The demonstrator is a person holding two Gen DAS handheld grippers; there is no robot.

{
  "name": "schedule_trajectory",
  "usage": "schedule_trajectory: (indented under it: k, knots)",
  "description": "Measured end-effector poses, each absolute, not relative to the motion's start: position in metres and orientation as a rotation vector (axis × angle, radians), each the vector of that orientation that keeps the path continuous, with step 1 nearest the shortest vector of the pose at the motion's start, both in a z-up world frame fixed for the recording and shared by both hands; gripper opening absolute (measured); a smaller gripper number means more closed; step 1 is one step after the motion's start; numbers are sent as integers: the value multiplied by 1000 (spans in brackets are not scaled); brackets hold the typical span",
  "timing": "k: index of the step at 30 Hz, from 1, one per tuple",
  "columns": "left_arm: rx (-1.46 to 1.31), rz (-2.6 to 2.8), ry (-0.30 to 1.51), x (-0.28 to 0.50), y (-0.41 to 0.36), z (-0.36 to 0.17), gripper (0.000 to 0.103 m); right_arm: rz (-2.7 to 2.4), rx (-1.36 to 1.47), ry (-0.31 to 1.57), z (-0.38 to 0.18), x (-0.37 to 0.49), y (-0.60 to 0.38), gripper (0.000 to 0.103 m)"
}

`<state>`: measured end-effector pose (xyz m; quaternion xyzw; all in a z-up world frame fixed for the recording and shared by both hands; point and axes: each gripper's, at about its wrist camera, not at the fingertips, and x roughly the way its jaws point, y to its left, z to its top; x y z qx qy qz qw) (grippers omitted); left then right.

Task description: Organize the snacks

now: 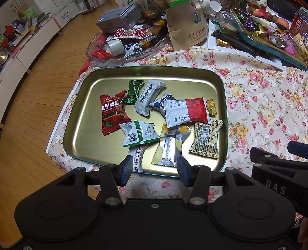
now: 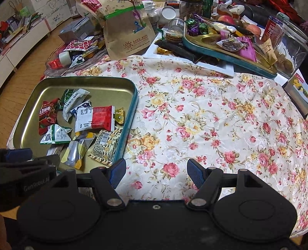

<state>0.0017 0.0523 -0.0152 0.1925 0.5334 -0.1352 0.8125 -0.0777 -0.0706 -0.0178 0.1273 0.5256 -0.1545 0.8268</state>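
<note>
A gold tin tray with a teal rim [image 1: 80,119] [image 2: 132,96] lies on the flowered tablecloth and holds several wrapped snacks: a red plum packet [image 1: 112,113] [image 2: 47,115], a red-and-white packet [image 1: 187,112] [image 2: 94,118], a green-striped white one [image 1: 140,133], a silver-yellow one [image 1: 169,148] [image 2: 77,152] and a barcode packet [image 1: 207,140] [image 2: 105,147]. My left gripper [image 1: 155,170] hangs open above the tray's near edge, nothing between its fingers. My right gripper [image 2: 156,172] stands open over bare tablecloth, right of the tray.
At the back a glass dish [image 1: 100,57] with snacks, a brown paper bag [image 1: 185,27] [image 2: 125,30], a grey box [image 1: 119,18] and a second teal tray [image 2: 227,52] piled with sweets crowd the table. Wooden floor [image 1: 38,96] lies left of the table edge.
</note>
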Motion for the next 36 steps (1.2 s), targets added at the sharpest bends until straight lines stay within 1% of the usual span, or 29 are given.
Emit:
schedule_trajectory:
  k: [36]
  knots:
    - [409, -296, 1143, 1, 52, -15, 57, -319, 271, 1120, -19, -77, -68, 74]
